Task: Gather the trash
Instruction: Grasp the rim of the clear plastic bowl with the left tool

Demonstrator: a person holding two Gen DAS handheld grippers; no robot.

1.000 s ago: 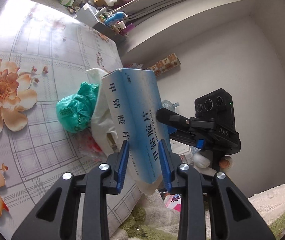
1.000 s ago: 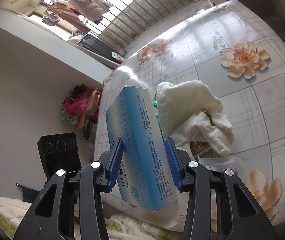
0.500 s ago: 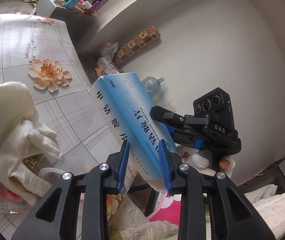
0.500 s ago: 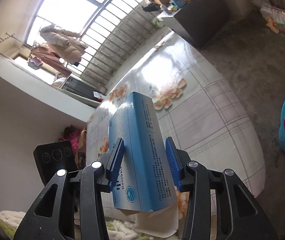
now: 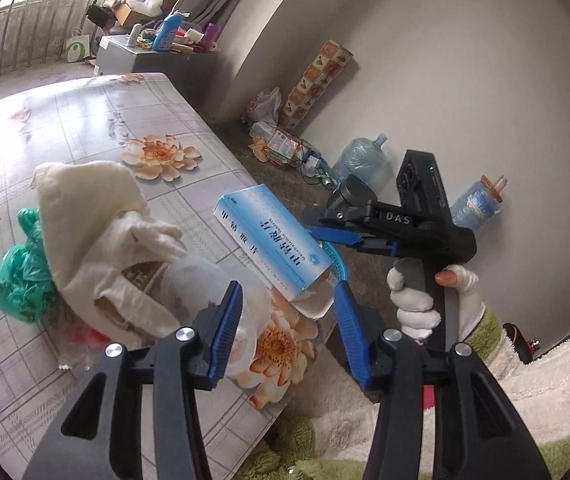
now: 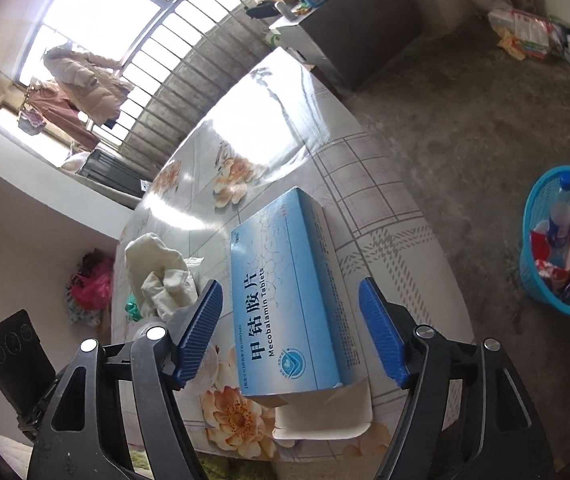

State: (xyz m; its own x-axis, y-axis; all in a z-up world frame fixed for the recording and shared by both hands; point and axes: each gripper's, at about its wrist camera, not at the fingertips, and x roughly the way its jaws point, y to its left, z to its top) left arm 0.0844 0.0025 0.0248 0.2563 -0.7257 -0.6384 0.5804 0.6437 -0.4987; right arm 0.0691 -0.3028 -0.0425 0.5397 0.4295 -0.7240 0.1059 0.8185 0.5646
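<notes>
A blue and white tablet box [image 5: 273, 244] [image 6: 285, 304] with an open end flap lies flat near the front right edge of the flower-print table [image 5: 97, 116]. My left gripper [image 5: 285, 320] is open, its jaws spread wide just short of the box. My right gripper [image 6: 291, 332] is open too, its jaws on either side of the box without touching it; it also shows in the left wrist view [image 5: 349, 240]. A cream cloth [image 5: 97, 240], a green plastic bag [image 5: 21, 276] and a clear plastic cup [image 5: 213, 292] lie left of the box.
A blue trash basket [image 6: 565, 240] with bottles and wrappers stands on the floor to the right of the table. A water jug [image 5: 359, 160] and bags lie by the wall. A cluttered cabinet [image 5: 157, 48] stands beyond the table's far end.
Both grippers were shut on the box and held it up. Both have opened and let go; the box now lies flat on the table near its edge.
</notes>
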